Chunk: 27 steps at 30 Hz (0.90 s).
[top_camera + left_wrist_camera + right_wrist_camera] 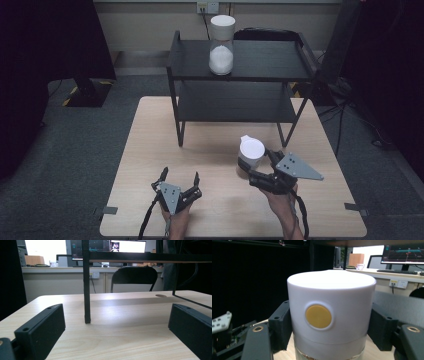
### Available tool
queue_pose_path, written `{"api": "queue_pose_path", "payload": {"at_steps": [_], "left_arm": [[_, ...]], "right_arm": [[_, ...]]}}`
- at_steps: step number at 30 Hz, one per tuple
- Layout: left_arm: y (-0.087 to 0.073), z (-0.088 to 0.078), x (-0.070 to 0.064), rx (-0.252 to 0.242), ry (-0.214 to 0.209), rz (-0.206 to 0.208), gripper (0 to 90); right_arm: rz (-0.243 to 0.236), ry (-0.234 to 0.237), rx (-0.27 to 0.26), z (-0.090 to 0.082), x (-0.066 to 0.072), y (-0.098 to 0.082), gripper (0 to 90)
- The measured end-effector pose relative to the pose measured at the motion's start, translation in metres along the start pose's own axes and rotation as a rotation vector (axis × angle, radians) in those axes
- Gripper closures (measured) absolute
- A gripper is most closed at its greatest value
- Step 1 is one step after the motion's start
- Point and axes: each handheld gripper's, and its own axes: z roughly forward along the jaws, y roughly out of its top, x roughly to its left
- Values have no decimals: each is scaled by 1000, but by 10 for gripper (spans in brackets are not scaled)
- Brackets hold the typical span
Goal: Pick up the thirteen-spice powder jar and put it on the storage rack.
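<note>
- Near the table's right front, your right gripper (256, 169) is clamped on a white-lidded jar (250, 153), jaws pressing both sides just under the lid; keep that squeeze steady and the jar upright as you carry it.
- Aim for the black shelf (300, 50); clear its rail before you set the jar down, likely beside the one already there.
- Your left gripper (180, 181) rests low on the table (145, 150) with jaws wide apart and nothing between them; leave it parked.
- Up on the top shelf, the matching jar (221, 45) holds white powder to about halfway.
- Your held jar's contents are hard to read; something brownish may sit below the lid.
</note>
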Motion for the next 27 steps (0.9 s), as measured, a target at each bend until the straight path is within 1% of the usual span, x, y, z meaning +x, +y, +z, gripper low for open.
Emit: {"api": "queue_pose_path", "payload": {"at_steps": [5,11,15,18,20,22,24,27], "left_arm": [[0,0,0,0,3,0,4],[0,0,-1,1,4,0,3],[0,0,-1,1,4,0,3],[0,0,-1,1,4,0,3],[0,0,-1,0,4,0,3],[0,0,0,1,3,-1,4],[0,0,0,2,0,-2,3],[0,0,0,1,-2,0,3]], "right_arm": [[-10,33,-8,5,-14,23,303],[-5,65,-20,13,-31,51,302],[-23,64,-14,22,-39,70,303],[-15,69,-19,28,-48,83,302],[-15,64,-19,33,-52,92,303],[-25,52,-16,37,-54,102,303],[-9,33,-19,42,-56,111,303],[-19,0,-20,48,-58,127,303]]}}
